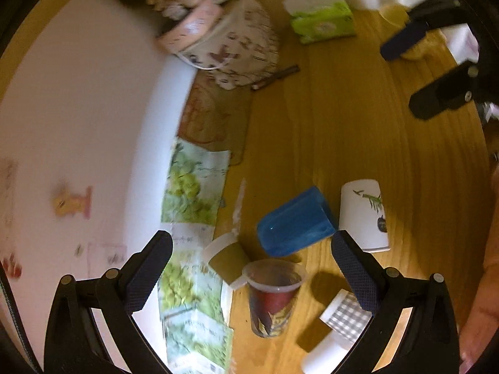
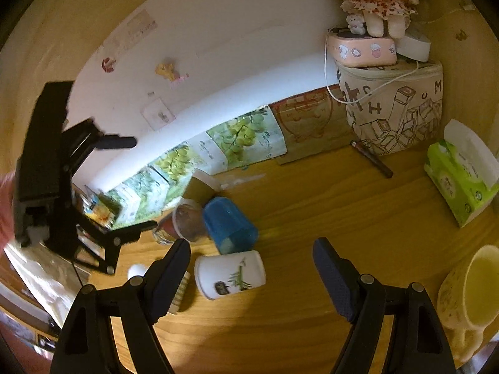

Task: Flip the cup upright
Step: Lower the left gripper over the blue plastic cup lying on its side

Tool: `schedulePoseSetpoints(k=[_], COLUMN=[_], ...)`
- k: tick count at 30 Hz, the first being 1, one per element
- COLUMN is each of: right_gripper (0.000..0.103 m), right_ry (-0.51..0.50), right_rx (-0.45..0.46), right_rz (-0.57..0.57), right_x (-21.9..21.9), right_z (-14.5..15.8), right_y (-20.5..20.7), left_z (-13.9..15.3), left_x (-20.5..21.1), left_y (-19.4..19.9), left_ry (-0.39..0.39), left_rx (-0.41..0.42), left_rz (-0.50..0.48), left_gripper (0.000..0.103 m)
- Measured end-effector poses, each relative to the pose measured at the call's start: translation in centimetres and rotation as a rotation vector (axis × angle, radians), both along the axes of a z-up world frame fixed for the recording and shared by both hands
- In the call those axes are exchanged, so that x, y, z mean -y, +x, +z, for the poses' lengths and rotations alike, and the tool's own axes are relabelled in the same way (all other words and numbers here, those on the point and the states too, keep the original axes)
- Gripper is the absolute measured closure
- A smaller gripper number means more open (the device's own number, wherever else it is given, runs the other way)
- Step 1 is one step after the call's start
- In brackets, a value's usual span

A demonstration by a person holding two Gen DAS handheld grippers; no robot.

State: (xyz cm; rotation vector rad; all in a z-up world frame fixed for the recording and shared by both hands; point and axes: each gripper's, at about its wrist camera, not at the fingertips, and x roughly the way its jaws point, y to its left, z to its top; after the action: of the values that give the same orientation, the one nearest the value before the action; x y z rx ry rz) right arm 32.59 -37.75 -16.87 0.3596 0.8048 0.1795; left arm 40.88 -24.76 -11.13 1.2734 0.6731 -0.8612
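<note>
A blue cup [image 1: 294, 221] lies on its side on the wooden table [image 1: 358, 131]; it also shows in the right wrist view [image 2: 229, 224]. A white cup with a plant print [image 1: 365, 215] stands mouth-down beside it, and shows in the right wrist view [image 2: 230, 274]. A clear plastic cup with a red print [image 1: 273, 296] stands upright near them. My left gripper [image 1: 251, 275] is open, above the clear cup. My right gripper [image 2: 251, 275] is open and empty, just short of the white cup. The right gripper shows in the left view [image 1: 418, 71].
A brown paper cup [image 1: 226, 257] lies by the wall. A checked roll [image 1: 343, 313] sits at the front. A printed bag [image 2: 393, 109], a green tissue pack [image 2: 458, 177], a pen [image 2: 371, 159] and a yellow mug [image 2: 467, 299] stand to the right.
</note>
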Motion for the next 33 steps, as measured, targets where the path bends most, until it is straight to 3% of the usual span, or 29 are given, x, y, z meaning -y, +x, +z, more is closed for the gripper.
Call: schedulePoseSetpoints(k=[13, 24, 33], right_gripper=[0.022, 0.022, 0.022], right_ry=[-0.096, -0.095, -0.098], right_rx=[0.005, 0.016, 0.014], right_rz=[0.167, 0.287, 0.341], right_x=[-1.0, -2.7, -3.9], right_z=[-4.0, -5.8, -6.6], right_y=[0.0, 0.3, 0.9], left_z=[-5.7, -8.7, -11.3], left_x=[1.7, 1.2, 0.8], left_y=[-1.4, -0.9, -0.8], left_ry=[0.172, 0.258, 0.310], left_rx=[-0.026, -0.041, -0.112], left_rz=[-0.371, -0.505, -0.585], left_gripper=[0.001, 0.001, 0.002])
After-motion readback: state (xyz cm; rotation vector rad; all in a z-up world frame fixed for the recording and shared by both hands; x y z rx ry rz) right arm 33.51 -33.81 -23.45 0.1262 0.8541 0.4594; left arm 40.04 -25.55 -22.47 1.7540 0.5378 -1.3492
